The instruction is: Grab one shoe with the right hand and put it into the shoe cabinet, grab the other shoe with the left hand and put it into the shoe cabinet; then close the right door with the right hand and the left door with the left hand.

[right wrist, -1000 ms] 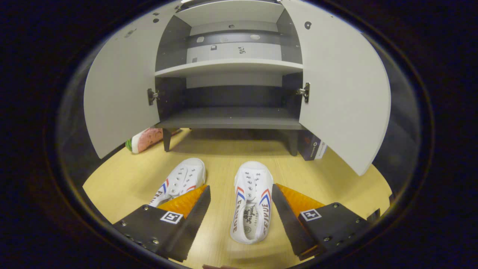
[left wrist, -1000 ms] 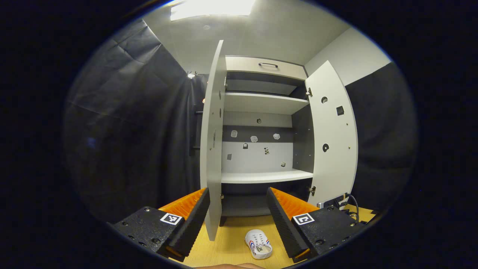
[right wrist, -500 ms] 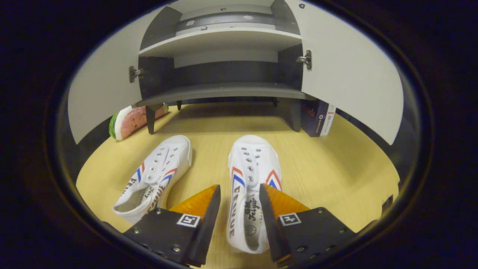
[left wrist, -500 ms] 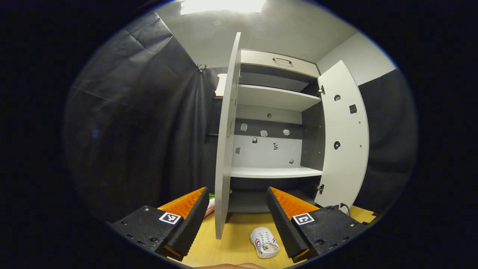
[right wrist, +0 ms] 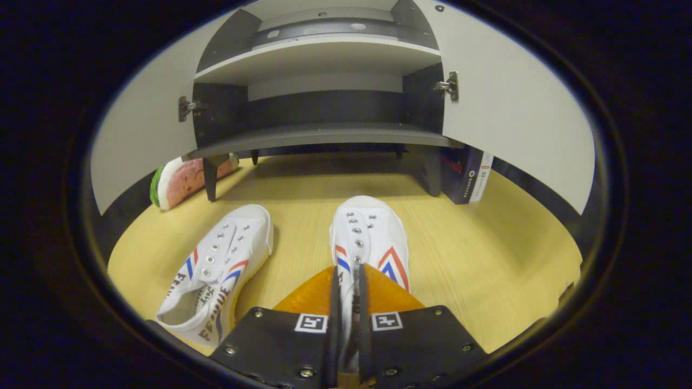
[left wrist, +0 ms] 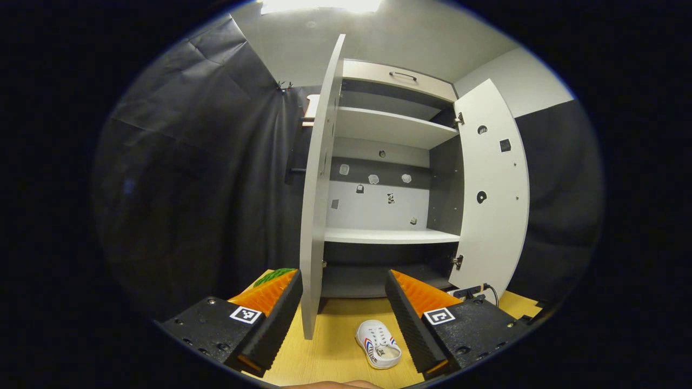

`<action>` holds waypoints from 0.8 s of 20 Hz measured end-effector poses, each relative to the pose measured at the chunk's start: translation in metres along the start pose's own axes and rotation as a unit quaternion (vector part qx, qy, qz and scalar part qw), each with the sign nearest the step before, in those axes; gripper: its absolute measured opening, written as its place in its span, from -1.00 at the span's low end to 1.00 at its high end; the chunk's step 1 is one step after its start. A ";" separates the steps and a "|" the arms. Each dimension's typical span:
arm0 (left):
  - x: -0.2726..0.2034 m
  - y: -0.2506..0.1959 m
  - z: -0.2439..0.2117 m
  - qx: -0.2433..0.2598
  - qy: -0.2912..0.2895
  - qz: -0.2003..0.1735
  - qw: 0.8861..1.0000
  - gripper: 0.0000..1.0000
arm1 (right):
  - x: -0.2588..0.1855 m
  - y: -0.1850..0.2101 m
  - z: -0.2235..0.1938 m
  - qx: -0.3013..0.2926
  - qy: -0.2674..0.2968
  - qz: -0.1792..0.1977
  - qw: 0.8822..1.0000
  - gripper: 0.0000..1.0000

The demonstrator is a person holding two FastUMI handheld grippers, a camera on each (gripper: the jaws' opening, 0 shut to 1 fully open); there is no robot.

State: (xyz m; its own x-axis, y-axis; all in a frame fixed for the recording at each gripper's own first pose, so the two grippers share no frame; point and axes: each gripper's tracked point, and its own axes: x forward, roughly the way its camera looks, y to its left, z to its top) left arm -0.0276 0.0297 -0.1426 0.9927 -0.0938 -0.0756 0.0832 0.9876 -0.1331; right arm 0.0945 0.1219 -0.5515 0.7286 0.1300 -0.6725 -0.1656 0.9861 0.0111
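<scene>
Two white shoes with red and blue stripes lie on the yellow wooden floor in front of the open shoe cabinet (right wrist: 324,135). In the right gripper view my right gripper (right wrist: 346,302) is shut on the right-hand shoe (right wrist: 370,229), pinching a thin strip of it near the heel opening. The other shoe (right wrist: 219,265) lies free to the left. In the left gripper view my left gripper (left wrist: 343,313) is held high and open with nothing between its fingers. It faces the cabinet's left door (left wrist: 316,189) edge-on, with one shoe (left wrist: 378,346) far below.
Both cabinet doors stand wide open: left door (right wrist: 140,135), right door (right wrist: 513,124). A watermelon-print cushion (right wrist: 181,178) lies by the cabinet's left leg. A dark box (right wrist: 467,173) stands by the right leg. Cables (left wrist: 486,289) run behind the right door.
My right gripper has gone down over the right-hand shoe and closed from wide open to pinching it. The left gripper has drifted slightly and stays open.
</scene>
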 end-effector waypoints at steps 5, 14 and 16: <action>0.003 -0.008 -0.007 0.011 0.009 -0.008 1.000 0.87 | -0.014 0.002 -0.001 0.069 0.015 0.053 0.996 -0.98; 0.006 -0.012 -0.012 0.025 0.015 -0.016 0.999 0.87 | -0.058 0.004 0.002 0.108 -0.046 0.109 0.987 -0.98; 0.006 -0.017 -0.014 0.025 0.017 -0.020 0.999 0.87 | -0.079 0.001 0.014 0.124 -0.062 0.116 0.983 -0.98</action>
State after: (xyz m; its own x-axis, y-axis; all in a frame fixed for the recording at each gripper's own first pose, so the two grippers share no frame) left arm -0.0238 0.0107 -0.1550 0.9851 -0.1367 -0.1042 0.1277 0.9879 -0.0881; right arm 0.0464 0.1136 -0.4885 0.7683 0.3513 -0.5351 -0.1810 0.9211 0.3448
